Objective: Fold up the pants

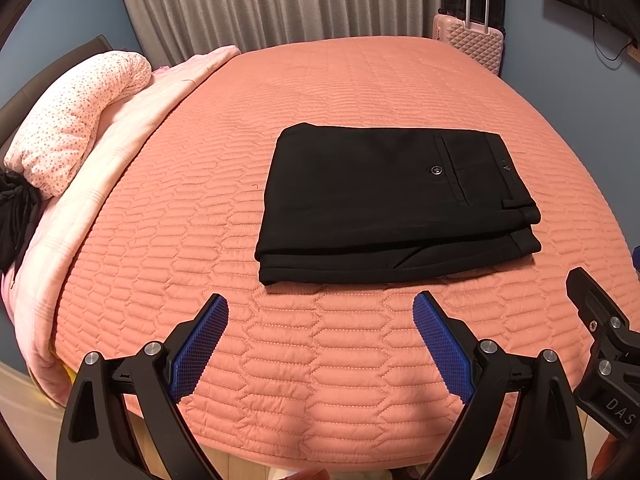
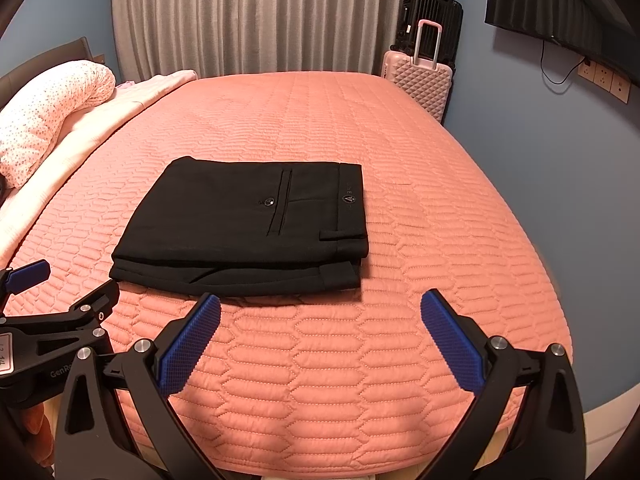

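Note:
The black pants point(image 1: 384, 200) lie folded into a flat rectangle on the salmon quilted bed point(image 1: 320, 360), back pocket and waistband up, waistband to the right. They also show in the right wrist view point(image 2: 248, 224). My left gripper point(image 1: 320, 304) is open and empty, held above the bed's near edge, short of the pants. My right gripper point(image 2: 320, 304) is open and empty, also just short of the pants' near edge. The right gripper's body shows at the left view's right edge point(image 1: 604, 332); the left gripper's body shows at the right view's left edge point(image 2: 52, 320).
A dotted pink pillow point(image 1: 72, 120) and a folded pale pink blanket point(image 1: 132, 120) lie along the bed's left side. A pink suitcase point(image 2: 420, 80) and a black one point(image 2: 432, 12) stand at the far right corner. Grey curtains hang behind. A wall TV point(image 2: 552, 0) hangs at the right.

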### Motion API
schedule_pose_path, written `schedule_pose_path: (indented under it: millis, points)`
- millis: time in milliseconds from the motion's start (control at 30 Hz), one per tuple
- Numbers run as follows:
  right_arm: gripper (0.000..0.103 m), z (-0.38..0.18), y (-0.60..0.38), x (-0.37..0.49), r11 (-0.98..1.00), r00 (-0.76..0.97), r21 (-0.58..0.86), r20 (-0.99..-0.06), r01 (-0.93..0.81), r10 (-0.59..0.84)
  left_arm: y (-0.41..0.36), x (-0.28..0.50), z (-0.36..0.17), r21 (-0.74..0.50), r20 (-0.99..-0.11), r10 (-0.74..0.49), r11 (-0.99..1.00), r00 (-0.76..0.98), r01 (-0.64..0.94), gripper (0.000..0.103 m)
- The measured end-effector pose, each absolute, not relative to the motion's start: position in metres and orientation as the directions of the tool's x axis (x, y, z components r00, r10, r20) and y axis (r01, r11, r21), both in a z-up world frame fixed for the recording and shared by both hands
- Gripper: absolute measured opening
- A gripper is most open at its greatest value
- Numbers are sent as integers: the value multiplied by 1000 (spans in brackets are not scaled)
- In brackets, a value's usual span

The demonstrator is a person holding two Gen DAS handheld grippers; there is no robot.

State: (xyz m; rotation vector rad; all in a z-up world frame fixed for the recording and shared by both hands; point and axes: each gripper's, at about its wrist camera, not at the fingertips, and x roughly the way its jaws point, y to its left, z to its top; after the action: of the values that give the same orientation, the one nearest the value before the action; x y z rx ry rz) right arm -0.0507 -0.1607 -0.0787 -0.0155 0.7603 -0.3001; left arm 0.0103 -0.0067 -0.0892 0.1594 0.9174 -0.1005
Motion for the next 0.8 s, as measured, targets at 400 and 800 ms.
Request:
schedule_pose_path:
  millis: [400, 800]
  points:
    - [98, -79, -160, -51, 956, 683, -119, -676, 268, -276, -9, 9, -90, 102, -796, -14, 982, 605, 157, 92]
    - [98, -80, -160, -51, 955, 683, -122, -675, 269, -279, -11, 8, -91, 99, -797, -18, 982, 604, 161, 92]
